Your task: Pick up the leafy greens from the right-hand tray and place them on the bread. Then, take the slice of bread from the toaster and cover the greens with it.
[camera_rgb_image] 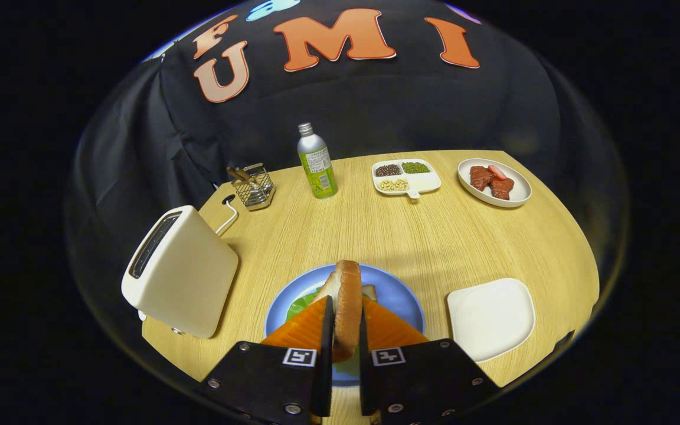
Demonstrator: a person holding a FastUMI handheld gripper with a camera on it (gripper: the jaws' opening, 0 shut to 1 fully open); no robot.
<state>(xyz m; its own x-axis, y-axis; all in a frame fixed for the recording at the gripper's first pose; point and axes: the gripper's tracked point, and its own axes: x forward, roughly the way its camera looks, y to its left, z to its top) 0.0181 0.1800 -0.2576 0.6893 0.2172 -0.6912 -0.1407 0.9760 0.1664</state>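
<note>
My gripper (345,321) is shut on a slice of bread (347,301), held on edge between both fingers. It hangs over the blue plate (399,295). On that plate, under the held slice, lie leafy greens (303,305) and part of another bread slice (369,290), mostly hidden by the fingers. The white toaster (182,270) stands to the left of the plate, its slot dark. A white square tray (490,316) lies to the right of the plate with nothing on it.
At the far side of the wooden table (375,230) stand a green-labelled metal bottle (316,162), a wire holder (252,186), a divided dish of beans (406,176) and a white plate of meat (494,182). The toaster's cord (228,218) runs back to a hole.
</note>
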